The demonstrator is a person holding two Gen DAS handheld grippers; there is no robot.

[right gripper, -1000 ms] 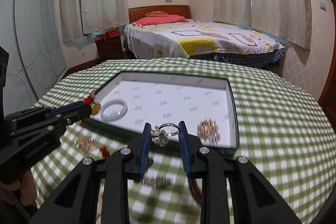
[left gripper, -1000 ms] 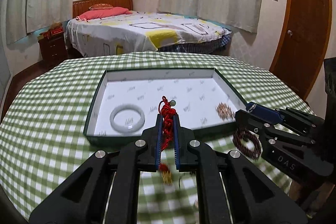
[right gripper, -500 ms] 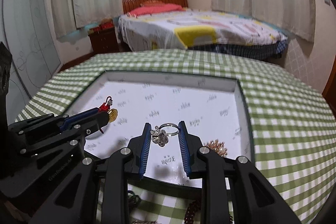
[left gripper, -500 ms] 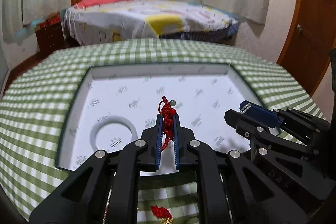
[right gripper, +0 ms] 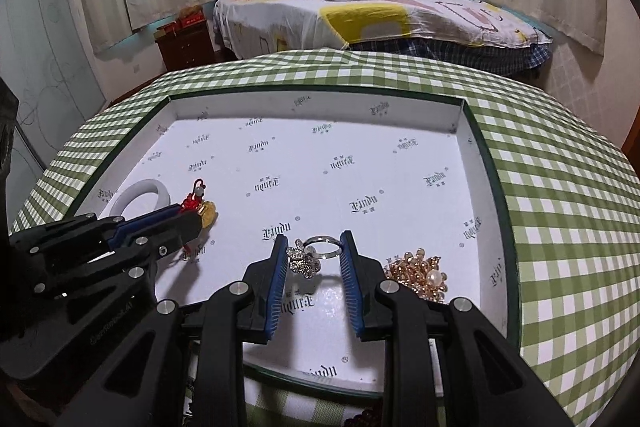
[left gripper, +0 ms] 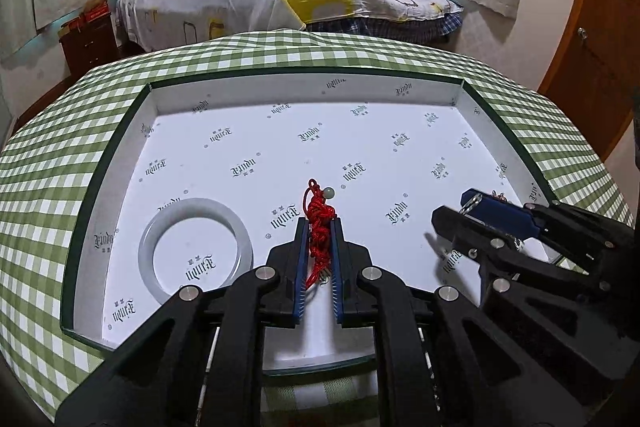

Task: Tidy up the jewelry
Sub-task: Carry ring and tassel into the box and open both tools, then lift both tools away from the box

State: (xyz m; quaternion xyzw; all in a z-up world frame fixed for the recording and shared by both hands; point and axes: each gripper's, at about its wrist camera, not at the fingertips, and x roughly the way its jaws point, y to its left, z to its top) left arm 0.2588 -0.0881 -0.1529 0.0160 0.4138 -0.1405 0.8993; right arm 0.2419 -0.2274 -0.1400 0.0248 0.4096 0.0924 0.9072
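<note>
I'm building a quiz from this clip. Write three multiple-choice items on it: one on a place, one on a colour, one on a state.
1. Where does the white bangle lie?
A. In the box, near its left wall
B. On the checked cloth
C. On the bed

2. What colour is the knotted cord in the left gripper?
A. Blue
B. Red
C. Green

3. What is between the right gripper jaws?
A. Nothing
B. The gold bead cluster
C. A key ring with a sparkly charm

Key: 1 A, the left wrist view shows it on the printed box floor beside the left wall. 2 B, the cord is bright red. 3 C, the ring spans the jaws, while the gold bead cluster lies on the floor to their right.
</note>
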